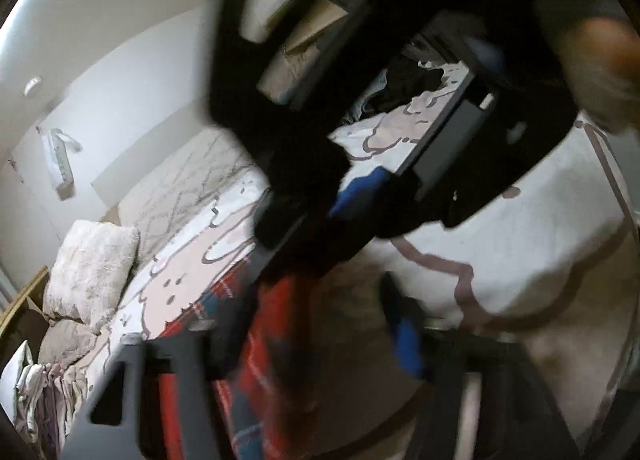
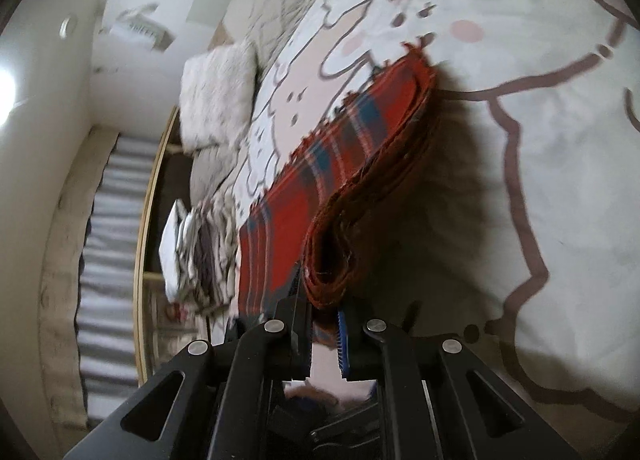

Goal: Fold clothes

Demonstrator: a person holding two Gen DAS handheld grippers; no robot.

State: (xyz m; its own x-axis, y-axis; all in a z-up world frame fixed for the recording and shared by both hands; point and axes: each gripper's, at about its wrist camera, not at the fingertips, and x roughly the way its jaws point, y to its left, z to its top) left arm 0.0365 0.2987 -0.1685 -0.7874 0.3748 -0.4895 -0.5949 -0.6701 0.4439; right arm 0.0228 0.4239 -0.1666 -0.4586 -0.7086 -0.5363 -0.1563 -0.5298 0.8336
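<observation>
In the right wrist view the red plaid cloth (image 2: 360, 147) lies folded in several layers on the bed (image 2: 560, 179), running from about 6 o'clock up toward 1 o'clock across a pale cover printed with brown-outlined cartoon figures. The right gripper (image 2: 325, 324) enters at 6 o'clock; its jaws stand slightly apart, with the rolled near end of the cloth just ahead of them, and whether the fingers pinch the fabric cannot be told, since the near edge drops behind the left finger. A fluffy pale pillow (image 2: 218, 91) sits at 10 o'clock by the wall, and a small stack of folded clothes (image 2: 200, 244) rests at 8 o'clock beside the plaid cloth. The left wrist view is heavily blurred: the left gripper (image 1: 320, 348) frames the bottom at 6 o'clock, jaws wide apart, a blue pad showing on one finger, and the plaid cloth passes between and under them. Above it, the other gripper's dark body fills the frame from 12 to 3 o'clock, and a hand (image 1: 600, 55) shows at 2 o'clock.
</observation>
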